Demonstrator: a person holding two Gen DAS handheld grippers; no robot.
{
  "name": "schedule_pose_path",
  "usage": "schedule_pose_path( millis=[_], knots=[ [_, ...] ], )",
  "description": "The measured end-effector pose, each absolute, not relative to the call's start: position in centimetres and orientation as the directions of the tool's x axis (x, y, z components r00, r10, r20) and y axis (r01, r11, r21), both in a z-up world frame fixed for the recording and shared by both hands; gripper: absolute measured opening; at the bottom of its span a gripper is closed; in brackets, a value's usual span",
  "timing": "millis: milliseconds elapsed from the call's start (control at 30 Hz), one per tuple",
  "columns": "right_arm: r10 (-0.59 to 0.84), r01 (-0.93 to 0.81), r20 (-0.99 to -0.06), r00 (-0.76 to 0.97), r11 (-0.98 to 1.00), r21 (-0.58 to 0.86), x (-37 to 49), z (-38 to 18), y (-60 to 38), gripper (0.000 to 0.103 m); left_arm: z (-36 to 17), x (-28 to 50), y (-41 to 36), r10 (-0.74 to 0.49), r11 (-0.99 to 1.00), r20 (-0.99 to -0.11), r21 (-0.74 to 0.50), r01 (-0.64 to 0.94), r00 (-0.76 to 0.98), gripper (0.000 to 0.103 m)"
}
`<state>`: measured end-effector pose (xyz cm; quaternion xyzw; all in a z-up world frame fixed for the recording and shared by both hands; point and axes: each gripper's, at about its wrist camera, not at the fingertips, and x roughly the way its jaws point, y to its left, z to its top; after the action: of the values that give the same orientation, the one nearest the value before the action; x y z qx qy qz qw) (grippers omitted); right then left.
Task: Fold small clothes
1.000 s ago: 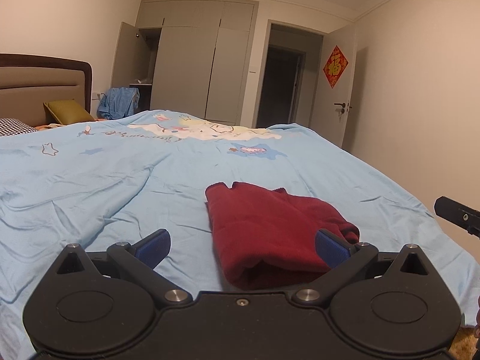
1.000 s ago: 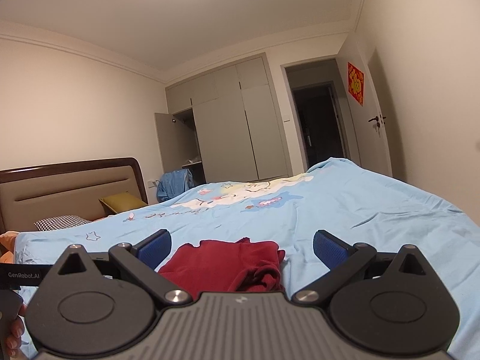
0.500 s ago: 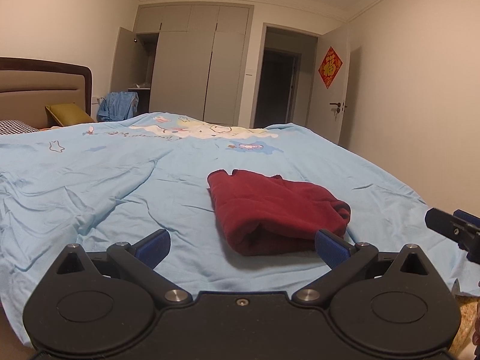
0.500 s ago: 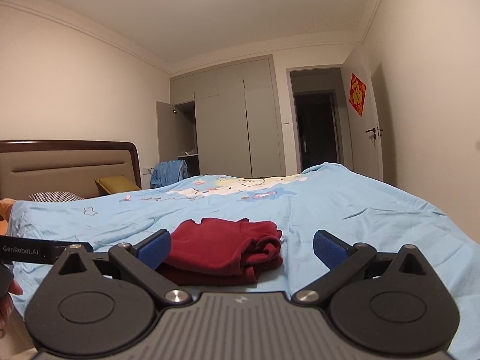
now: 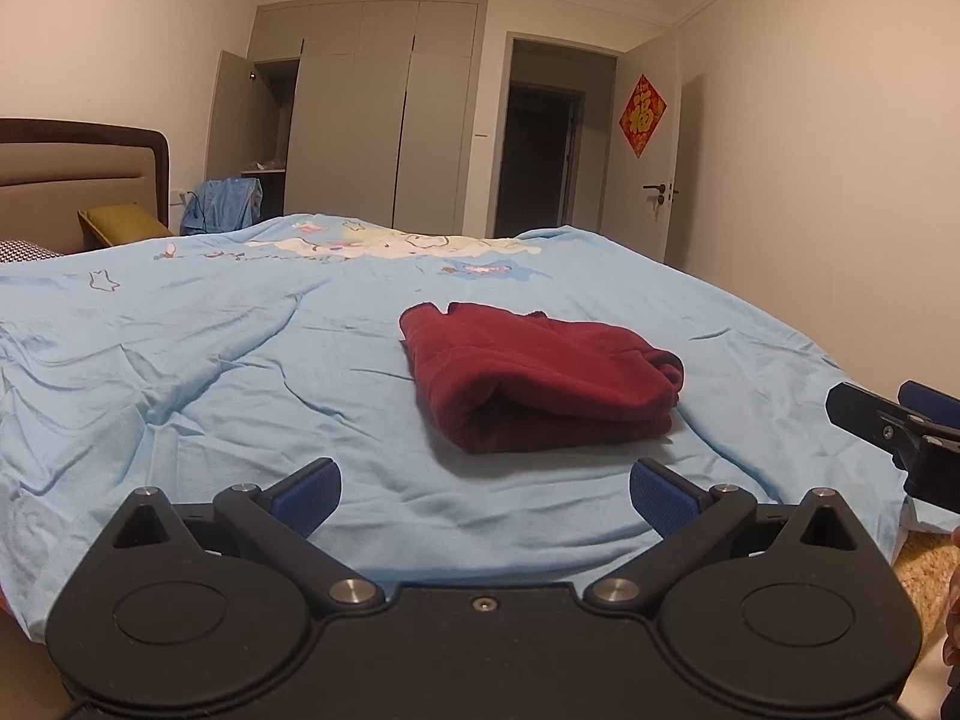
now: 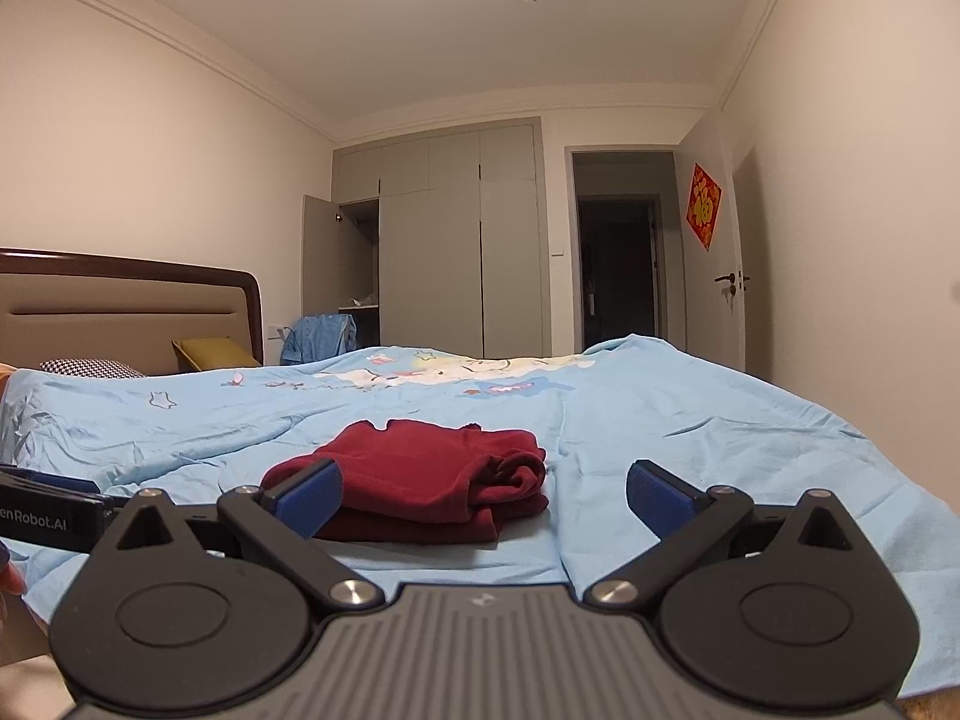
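- While the headboard (image 5: 72,174) stands at the far left, a checked pillow (image 5: 24,251) and a mustard-yellow cushion (image 5: 120,222) lie against its foot at the head of the bed.
- Just to the right of these, a blue garment (image 5: 225,204) hangs in front of the wardrobe (image 5: 372,114), whose leftmost door stands ajar.
- Over the bed lies a light blue sheet (image 5: 210,360), creased, with a cartoon print at its far side.
- At the near edge of the bed the left tongs (image 5: 485,495) hang low with their blue-padded tips spread wide, gripping nothing.
- Right of the bed's middle lies the dark red garment (image 5: 540,369), folded into a thick bundle flat on the sheet, its rounded fold toward the left wrist camera; it is ahead of the left tongs and apart from them.
- From the right wrist view the same bundle (image 6: 432,480) shows its layered edges on its right side; one blue pad partly covers its near left corner in the picture, though whether they touch cannot be told.
- Farther right, the right tongs (image 6: 485,495) are likewise spread wide and empty; their black tip enters the left view at the right edge (image 5: 900,426).
- Beyond the bed a doorway (image 5: 540,162) opens onto darkness, and a red diamond-shaped decoration (image 5: 642,115) hangs on the open door (image 5: 651,168).
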<state>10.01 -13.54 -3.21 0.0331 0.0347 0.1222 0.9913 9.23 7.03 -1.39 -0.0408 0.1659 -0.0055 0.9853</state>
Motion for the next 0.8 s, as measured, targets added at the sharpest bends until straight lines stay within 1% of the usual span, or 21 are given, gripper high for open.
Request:
schedule_pose_path(
  millis=[800],
  knots=[
    [0.240,-0.234,-0.075,0.968,0.969,0.079,9.61,-3.35,-14.02,0.103,-1.82,9.41,7.20,-0.025,0.996,-0.341,-0.087,-0.005,0.940,0.102]
  ],
)
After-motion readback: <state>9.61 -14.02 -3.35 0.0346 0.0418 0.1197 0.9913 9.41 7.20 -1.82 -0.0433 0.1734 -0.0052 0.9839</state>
